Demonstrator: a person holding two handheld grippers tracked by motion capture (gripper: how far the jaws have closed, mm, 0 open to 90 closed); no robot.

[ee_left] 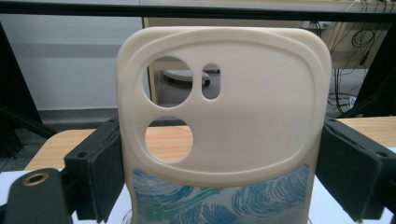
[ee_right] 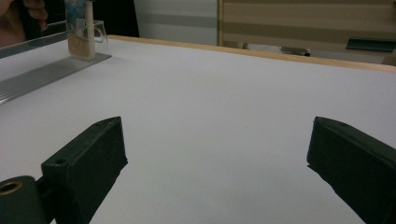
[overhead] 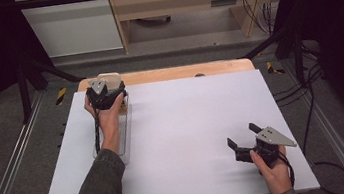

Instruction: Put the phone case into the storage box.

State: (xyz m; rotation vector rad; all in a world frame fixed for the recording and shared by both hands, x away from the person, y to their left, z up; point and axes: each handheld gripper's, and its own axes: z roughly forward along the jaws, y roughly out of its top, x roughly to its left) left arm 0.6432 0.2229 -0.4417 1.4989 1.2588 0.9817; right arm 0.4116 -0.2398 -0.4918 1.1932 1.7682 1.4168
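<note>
A cream phone case (ee_left: 243,121) with camera cut-outs and a blue swirl pattern on its lower part stands upright between the jaws of my left gripper (ee_left: 219,177), which press on its two side edges. From above, that left gripper (overhead: 104,93) is at the table's far left, and the phone case (overhead: 108,78) pokes out just beyond it, over the far end of a clear plastic rack (overhead: 125,133). My right gripper (overhead: 243,136) rests low at the near right, open and holding nothing. The right gripper (ee_right: 217,154) faces bare tabletop, with the phone case (ee_right: 80,32) far off at upper left.
The white table top (overhead: 189,125) has a wooden strip (overhead: 182,72) along its far edge. The clear rack (ee_right: 46,72) runs lengthwise along the left side. Black frame bars and cables surround the table, and a wooden cabinet stands behind.
</note>
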